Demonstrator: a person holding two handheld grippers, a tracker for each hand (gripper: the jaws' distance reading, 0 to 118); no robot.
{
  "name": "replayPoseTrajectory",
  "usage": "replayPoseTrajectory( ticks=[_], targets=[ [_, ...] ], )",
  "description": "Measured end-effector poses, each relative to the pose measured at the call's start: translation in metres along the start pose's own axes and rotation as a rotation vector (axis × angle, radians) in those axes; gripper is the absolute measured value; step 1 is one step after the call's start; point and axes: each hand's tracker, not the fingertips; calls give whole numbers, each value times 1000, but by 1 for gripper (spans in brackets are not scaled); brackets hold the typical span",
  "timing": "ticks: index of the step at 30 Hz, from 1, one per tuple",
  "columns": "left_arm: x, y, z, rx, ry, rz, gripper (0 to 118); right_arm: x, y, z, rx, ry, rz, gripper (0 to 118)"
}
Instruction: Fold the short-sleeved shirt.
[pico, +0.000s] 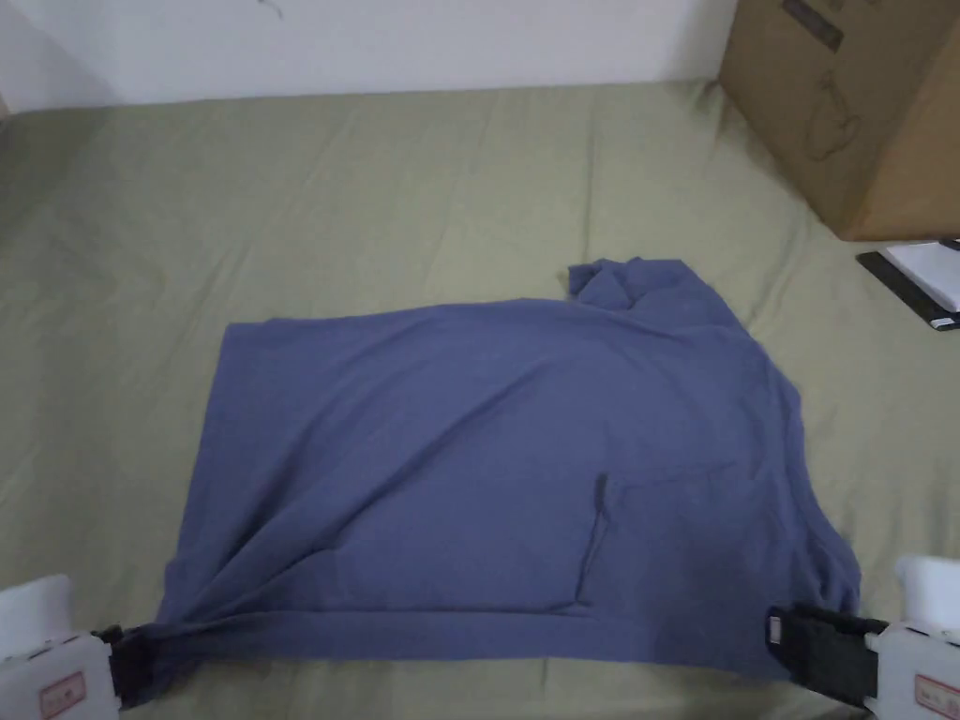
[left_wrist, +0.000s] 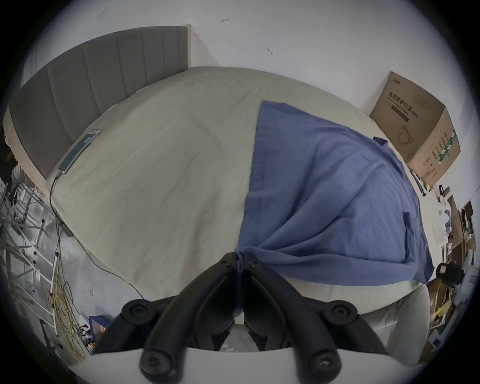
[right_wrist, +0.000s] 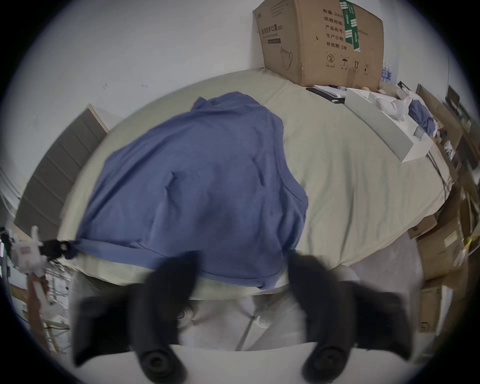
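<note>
Left gripper (left_wrist: 239, 256) jaws pinched together; right gripper (right_wrist: 241, 262) jaws spread apart

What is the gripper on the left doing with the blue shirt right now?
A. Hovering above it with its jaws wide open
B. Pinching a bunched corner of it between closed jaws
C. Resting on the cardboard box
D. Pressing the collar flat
B: in the left gripper view the left gripper has its jaws closed together on a gathered corner of the blue shirt, with folds fanning out from that pinch.
</note>
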Motion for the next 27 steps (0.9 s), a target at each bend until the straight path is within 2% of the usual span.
replayPoseTrajectory(
  ticks=[1,4,5,6,7,9,11,13,17,27],
  targets=[
    [0,1,3,6,1,0,3,0,-1,-4,-6,-5,9,105],
    [2,2,8,7,0,-6,3,1,-2,-11,7,22,11,103],
    [3,2,8,7,0,-7,3,1,-1,-16,-9,18,10,101],
    [3,2,8,5,-1,-7,3,0,0,-22,-27,7,16,92],
    [3,2,7,1,-1,-8,3,-1,0,-28,-34,11,39,69],
    [4,2,7,0,3,-11,3,-4,4,-36,-62,-16,78,3],
    [6,1,8,-6,5,-10,3,-8,6,-44,-73,-76,87,3],
    [6,1,7,-12,8,-7,3,-7,10,-43,-73,-22,100,3],
    [4,3,5,-20,9,-9,3,-11,12,-30,-39,-61,140,2],
    [12,15,12,-6,9,-34,3,14,29,-23,-13,-9,17,2]
  ],
)
